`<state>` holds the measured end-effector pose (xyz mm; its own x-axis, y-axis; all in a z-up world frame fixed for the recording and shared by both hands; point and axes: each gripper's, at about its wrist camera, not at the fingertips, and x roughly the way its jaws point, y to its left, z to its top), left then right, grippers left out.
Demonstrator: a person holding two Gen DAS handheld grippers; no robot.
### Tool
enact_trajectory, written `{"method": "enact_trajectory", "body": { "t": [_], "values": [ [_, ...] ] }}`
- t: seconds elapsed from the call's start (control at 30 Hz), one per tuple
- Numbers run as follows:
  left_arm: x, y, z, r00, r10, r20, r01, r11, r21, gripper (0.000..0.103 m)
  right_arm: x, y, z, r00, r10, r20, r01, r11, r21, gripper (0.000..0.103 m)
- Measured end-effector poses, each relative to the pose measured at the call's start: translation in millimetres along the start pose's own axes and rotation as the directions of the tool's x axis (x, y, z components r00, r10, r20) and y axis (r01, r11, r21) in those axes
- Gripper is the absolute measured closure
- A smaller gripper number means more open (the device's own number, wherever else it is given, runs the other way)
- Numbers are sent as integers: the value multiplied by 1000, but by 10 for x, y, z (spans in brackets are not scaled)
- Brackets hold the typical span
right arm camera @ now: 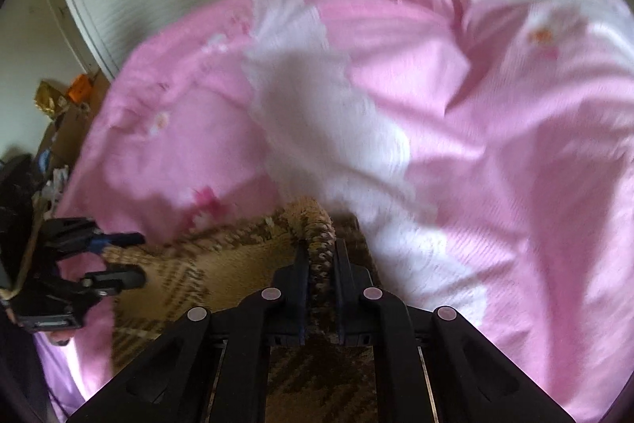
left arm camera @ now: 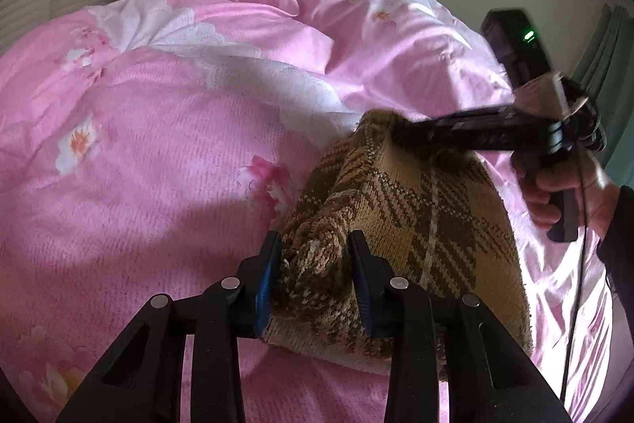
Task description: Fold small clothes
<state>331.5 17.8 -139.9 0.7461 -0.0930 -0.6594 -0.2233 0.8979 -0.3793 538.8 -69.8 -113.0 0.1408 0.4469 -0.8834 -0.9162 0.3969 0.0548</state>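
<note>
Left wrist view: knitted garment (left arm camera: pixel 400 224), tan with a dark-brown argyle/plaid pattern crossed by thin cream lines; fuzzy chenille-like pile, edges slightly frayed. It lay on the bed over a pink floral duvet (left arm camera: pixel 158 129), bunched into a hump rather than flat.

Left gripper (left arm camera: pixel 315 276): fingers partly closed, a thick gathered corner of the garment clamped between the blue-padded fingers (left arm camera: pixel 266 280); cloth filled the whole gap and bulged forward past the fingertips. Rest of the garment ran away from the fingers toward the right gripper (left arm camera: pixel 396 133), which bit the far upper edge of the cloth; a hand (left arm camera: pixel 554 193) held its handle. Motion blur there.

Right wrist view: right gripper (right arm camera: pixel 320 256) with fingers nearly together, pinching a narrow rolled ridge of the garment (right arm camera: pixel 190 280) that stood up between and beyond the fingertips. More knit passed beneath the gripper body. Left gripper (right arm camera: pixel 119 258) showed at the picture's left, fingers on the cloth's opposite end. Duvet (right arm camera: pixel 495 145) blurred; cluttered items (right arm camera: pixel 59 98) beside the bed's far-left edge, not identifiable.
</note>
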Motion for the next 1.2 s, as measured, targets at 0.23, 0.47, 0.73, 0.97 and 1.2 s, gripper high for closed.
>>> {"method": "enact_trajectory", "body": {
  "t": [0.23,0.47,0.73,0.97,1.2],
  "values": [
    [33,-28,7,1000,21,-2,-21,1000,18,59,86,-45,-132,999,-20,41,18,998,56,85],
    [-103,-98,58,999,36,38,-38,998,58,49,-182,101,-212,981,-162,104,154,984,85,68],
    [-366,-245,143,990,50,135,-72,984,163,32,-872,494,-531,889,-362,282,291,920,263,39],
    [-295,-360,136,997,-24,74,4,968,252,27,-936,978,-992,830,-491,263,348,826,443,38],
    [-184,-292,127,998,-57,24,49,968,248,28,-697,1126,-1324,808,-554,203,364,739,567,38]
  ]
}}
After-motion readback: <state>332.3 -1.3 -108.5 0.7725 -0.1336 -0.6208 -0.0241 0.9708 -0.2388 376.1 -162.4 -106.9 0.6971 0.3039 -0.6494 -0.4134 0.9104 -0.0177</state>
